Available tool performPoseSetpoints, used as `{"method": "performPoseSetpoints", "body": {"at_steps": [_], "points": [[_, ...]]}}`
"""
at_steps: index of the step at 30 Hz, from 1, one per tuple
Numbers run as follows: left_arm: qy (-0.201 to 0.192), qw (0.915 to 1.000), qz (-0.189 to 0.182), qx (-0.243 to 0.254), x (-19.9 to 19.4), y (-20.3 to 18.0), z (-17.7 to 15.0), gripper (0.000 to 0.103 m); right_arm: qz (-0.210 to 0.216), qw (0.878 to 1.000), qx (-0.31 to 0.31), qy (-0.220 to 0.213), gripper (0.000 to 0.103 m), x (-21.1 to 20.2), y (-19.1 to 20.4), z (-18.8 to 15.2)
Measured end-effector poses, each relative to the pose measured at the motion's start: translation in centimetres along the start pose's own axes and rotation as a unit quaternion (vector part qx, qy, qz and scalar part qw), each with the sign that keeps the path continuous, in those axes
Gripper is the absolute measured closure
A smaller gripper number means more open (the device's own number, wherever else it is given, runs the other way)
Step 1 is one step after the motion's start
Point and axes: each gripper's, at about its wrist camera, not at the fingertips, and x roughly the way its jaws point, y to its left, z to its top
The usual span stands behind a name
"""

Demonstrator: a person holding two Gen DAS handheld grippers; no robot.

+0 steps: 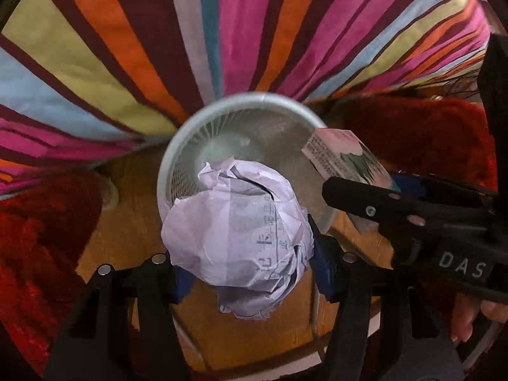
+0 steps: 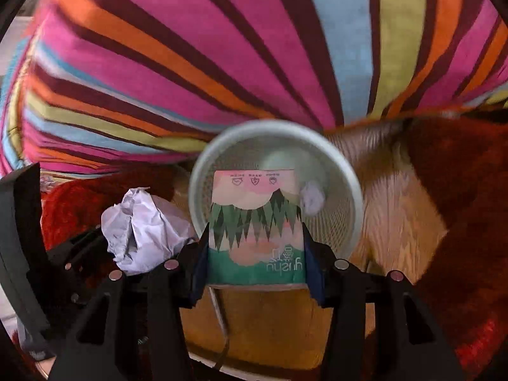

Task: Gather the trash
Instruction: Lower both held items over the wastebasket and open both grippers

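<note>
Holding 2 pieces of trash above 1 target, both grippers sit close together over the mesh wastebasket (image 1: 177, 171). The left gripper (image 1: 244, 260) has its fingers pressed narrow against a crumpled paper ball (image 1: 235, 228), which hangs over the near edge of the basket's mouth. The right gripper (image 2: 255, 270) clamps a printed tissue pack (image 2: 255, 231) between its fingers, the pack's far end reaching over the opening. A smaller paper wad (image 2: 312, 201) appears to lie inside already.

The risks, as I judge them: the paper ball sits over the near rim, so letting go now could bounce it onto the wooden floor (image 1: 247, 333) or the red shag rug (image 1: 41, 238) at left. With the grippers this near each other, a collision could knock either piece loose. The pack, released edge-first, might catch on the rim instead of dropping in. Striped fabric (image 1: 133, 31) lies just beyond the basket.
</note>
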Motion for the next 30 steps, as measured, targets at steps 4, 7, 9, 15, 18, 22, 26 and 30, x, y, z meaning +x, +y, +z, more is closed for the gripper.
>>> {"method": "performPoseSetpoints", "body": {"at_steps": [4, 7, 9, 15, 18, 22, 26, 30], "points": [[0.029, 0.9995, 0.009, -0.006, 1.7, 0.1, 0.4, 0.044, -0.012, 1.0, 0.017, 0.016, 0.055, 1.6, -0.4, 0.3], [0.041, 0.9991, 0.008, -0.009, 2.6, 0.3, 0.8, 0.044, -0.017, 1.0, 0.014, 0.021, 0.055, 2.1, -0.4, 0.0], [0.046, 0.9989, 0.007, -0.009, 3.0, 0.3, 1.1, 0.044, -0.02, 0.999, 0.009, 0.024, 0.055, 2.2, -0.1, -0.1], [0.063, 0.9979, 0.005, -0.011, 3.5, 0.7, 1.3, 0.043, -0.022, 0.999, 0.014, 0.032, 0.054, 2.8, -0.4, 0.3], [0.074, 0.9971, 0.011, -0.014, 4.0, 0.7, 1.3, 0.032, -0.032, 0.999, 0.016, 0.035, 0.043, 3.1, -0.4, 0.4], [0.079, 0.9966, 0.021, -0.014, 4.2, 0.8, 1.2, 0.022, -0.031, 0.999, 0.02, 0.029, 0.013, 3.1, -0.5, 0.5], [0.077, 0.9967, 0.023, -0.014, 4.0, 0.8, 1.0, 0.022, -0.031, 0.998, 0.035, 0.031, 0.013, 3.0, -1.1, 0.5], [0.071, 0.997, 0.027, -0.019, 3.7, 0.7, 1.0, 0.022, -0.03, 0.998, 0.048, 0.029, 0.013, 2.9, -1.7, 0.5]]}}
